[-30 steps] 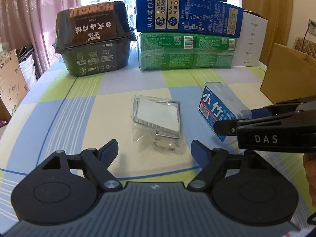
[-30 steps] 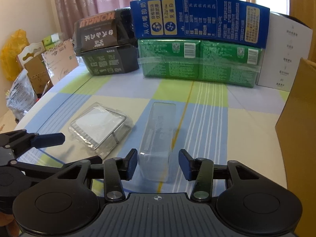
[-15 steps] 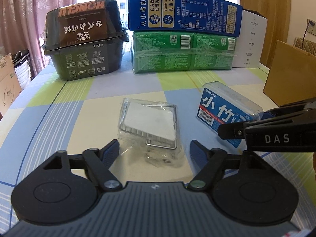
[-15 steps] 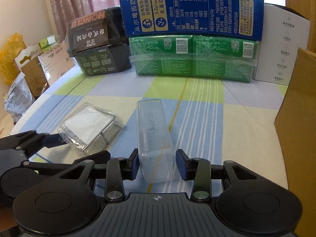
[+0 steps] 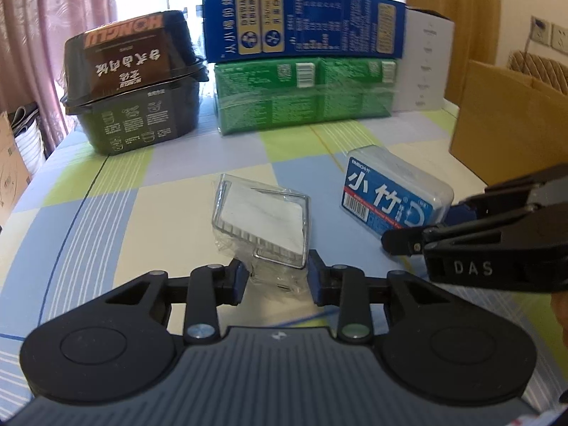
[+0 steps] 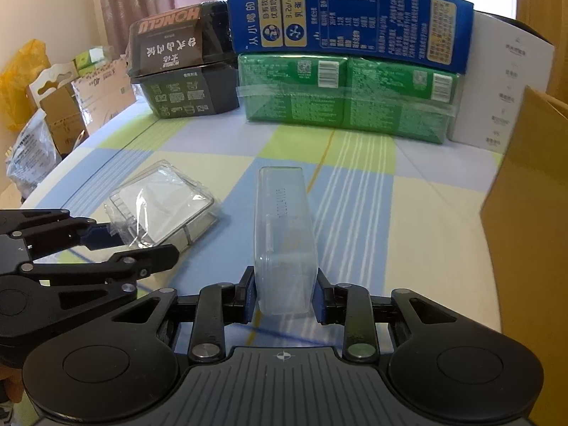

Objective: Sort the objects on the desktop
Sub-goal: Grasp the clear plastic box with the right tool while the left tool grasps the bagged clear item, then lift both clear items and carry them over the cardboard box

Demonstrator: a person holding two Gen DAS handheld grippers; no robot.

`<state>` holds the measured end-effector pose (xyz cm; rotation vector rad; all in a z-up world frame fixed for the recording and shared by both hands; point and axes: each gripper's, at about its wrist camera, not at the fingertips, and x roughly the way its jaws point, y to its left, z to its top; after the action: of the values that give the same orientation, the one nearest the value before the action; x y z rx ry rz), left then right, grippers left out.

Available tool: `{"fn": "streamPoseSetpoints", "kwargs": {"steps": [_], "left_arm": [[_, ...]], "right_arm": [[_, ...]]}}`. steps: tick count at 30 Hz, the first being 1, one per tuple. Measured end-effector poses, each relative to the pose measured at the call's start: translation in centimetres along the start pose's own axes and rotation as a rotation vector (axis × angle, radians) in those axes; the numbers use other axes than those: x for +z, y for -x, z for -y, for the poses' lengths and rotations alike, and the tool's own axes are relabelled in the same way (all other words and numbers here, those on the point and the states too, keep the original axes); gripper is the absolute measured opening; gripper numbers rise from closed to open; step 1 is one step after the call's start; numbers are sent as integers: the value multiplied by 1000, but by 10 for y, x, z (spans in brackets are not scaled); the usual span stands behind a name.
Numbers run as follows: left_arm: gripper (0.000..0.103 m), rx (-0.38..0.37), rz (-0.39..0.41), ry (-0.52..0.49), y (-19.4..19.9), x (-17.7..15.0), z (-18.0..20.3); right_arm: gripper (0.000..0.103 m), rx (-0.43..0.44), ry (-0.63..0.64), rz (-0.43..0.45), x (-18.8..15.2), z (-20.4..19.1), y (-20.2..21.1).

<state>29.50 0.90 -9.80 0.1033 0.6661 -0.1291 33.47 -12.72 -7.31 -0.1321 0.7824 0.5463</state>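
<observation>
Two grippers down on the table at once, one per item. My left gripper has just been closing and now has the near end of the bagged wire rack betw. its fingers: blue pads against the crinkled plastic on both sides, so it's pinched on the bag; can't tell if the pads reach the metal frame itself. Rack lies flat mid-table, white card inside, a bit left of the other item.

My right gripper has also just been closing & is clamped on the near end of the clear plastic box. Pads touch both its long sides. Box runs lengthwise away from me over the blue/white striped part of the cloth. From the left cam the same box shows its blue label w/ white characters, and the right gripper comes in from the right edge over its near end.

Behind both, at the far edge: dark food tub on the left, green pack w/ blue carton stacked on top, white box to the right. Brown cardboard box stands at the right side, apart from the clear box.
</observation>
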Motion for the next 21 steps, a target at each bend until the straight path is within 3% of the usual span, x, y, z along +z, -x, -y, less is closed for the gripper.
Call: {"fn": "streamPoseSetpoints", "kwargs": {"steps": [6, 13, 21], "left_arm": [[28, -16, -43, 4, 29, -12, 15], [27, -60, -96, 38, 91, -45, 40], [33, -67, -83, 33, 159, -83, 67]], "right_arm": [[28, 10, -21, -38, -12, 1, 35], [28, 19, -14, -95, -32, -8, 81], [28, 21, -15, -156, -54, -19, 119]]}}
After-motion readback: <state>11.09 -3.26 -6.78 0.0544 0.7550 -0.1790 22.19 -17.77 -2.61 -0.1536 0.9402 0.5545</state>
